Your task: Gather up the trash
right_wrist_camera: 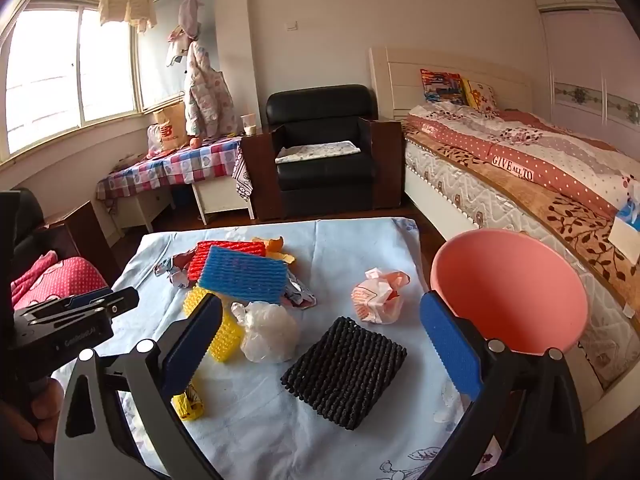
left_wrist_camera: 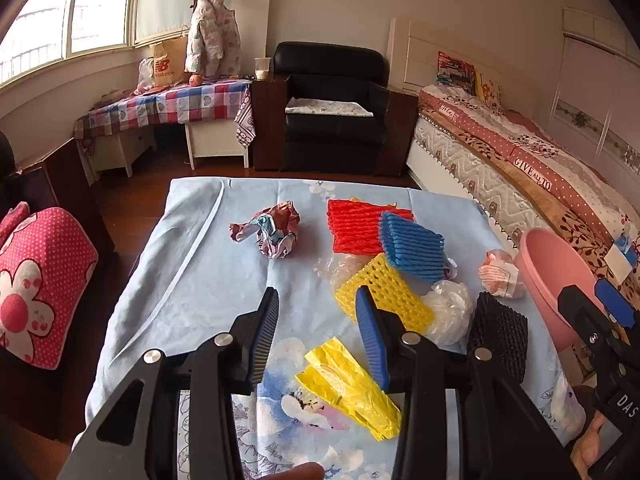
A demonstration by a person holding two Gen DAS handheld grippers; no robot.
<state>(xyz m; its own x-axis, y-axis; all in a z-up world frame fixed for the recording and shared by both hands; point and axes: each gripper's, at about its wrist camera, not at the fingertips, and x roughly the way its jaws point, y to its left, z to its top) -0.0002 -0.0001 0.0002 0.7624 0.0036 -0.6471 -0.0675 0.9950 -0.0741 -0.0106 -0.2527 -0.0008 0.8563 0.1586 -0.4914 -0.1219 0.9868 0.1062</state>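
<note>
Trash lies on a table under a light blue cloth [left_wrist_camera: 200, 264]: crumpled paper [left_wrist_camera: 272, 228], red [left_wrist_camera: 356, 224], blue [left_wrist_camera: 414, 246] and yellow foam nets [left_wrist_camera: 384, 296], a clear plastic bag [left_wrist_camera: 448, 312], an orange-white wrapper [left_wrist_camera: 500, 272] and a flat yellow wrapper [left_wrist_camera: 348, 388]. My left gripper [left_wrist_camera: 317, 300] is open over the cloth, with the yellow wrapper just under its right finger. My right gripper [right_wrist_camera: 320, 308] stands wide open above the black foam net [right_wrist_camera: 344, 372], not touching it. A pink bin [right_wrist_camera: 508, 292] stands at the table's right edge, beside the right finger.
A bed [right_wrist_camera: 540, 176] runs along the right, close to the pink bin. A black armchair [right_wrist_camera: 324, 148] and a checkered side table [right_wrist_camera: 176, 168] stand beyond the far edge. A red dotted cushion [left_wrist_camera: 36, 280] lies to the left.
</note>
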